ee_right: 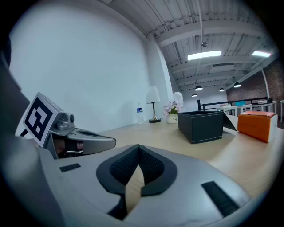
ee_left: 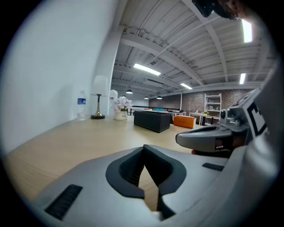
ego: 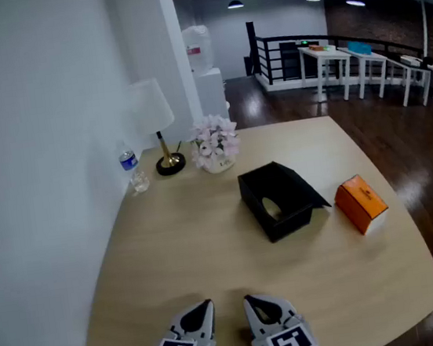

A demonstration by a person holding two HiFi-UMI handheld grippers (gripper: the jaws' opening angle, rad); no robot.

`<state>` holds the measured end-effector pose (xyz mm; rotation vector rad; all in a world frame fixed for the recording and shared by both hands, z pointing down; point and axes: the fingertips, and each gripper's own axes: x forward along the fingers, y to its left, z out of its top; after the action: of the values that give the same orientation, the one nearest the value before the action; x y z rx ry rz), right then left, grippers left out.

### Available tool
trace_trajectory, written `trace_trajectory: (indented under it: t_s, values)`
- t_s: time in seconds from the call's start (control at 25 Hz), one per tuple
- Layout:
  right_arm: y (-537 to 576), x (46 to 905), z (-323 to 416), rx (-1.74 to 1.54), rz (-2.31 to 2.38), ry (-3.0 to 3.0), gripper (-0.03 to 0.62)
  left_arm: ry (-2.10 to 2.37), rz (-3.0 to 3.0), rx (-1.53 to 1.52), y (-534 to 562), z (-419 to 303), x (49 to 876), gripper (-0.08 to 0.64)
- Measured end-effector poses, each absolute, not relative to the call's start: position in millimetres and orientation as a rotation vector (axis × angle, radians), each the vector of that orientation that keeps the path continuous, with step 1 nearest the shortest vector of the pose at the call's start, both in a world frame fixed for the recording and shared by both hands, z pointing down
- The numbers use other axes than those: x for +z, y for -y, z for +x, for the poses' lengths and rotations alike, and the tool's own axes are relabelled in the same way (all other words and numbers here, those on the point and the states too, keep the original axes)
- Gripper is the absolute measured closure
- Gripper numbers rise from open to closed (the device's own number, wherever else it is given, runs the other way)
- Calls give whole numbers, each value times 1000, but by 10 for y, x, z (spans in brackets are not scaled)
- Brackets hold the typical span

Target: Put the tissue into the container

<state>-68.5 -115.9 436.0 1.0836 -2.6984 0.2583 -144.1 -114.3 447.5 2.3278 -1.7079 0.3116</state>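
Your left claw (ego: 205, 307) and right claw (ego: 250, 301) sit side by side at the worktop's (ego: 171, 245) 6 o'clock edge, both closed on nothing. The orange tissue box (ego: 360, 203) lies toward 3 o'clock, just beside the black container (ego: 281, 199).

The head view looks steeply down on the tabletop (ego: 170, 238). Each gripper view sits low behind its jaws, facing across it; all share the black container (ego: 279, 199) ahead of the jaws.
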Motion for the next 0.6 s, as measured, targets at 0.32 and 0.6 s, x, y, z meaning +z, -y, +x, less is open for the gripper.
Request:
trace_trajectory:
  t_s: [0.32,0.6]
  values:
    - [1675,3946,57,200,1261,2616,584,1565,2461,203,1544,-949,3955,560]
    - [2117,3557,1166,106,1492,2446,584,1384,2545,169,1834,-269,3850,560]
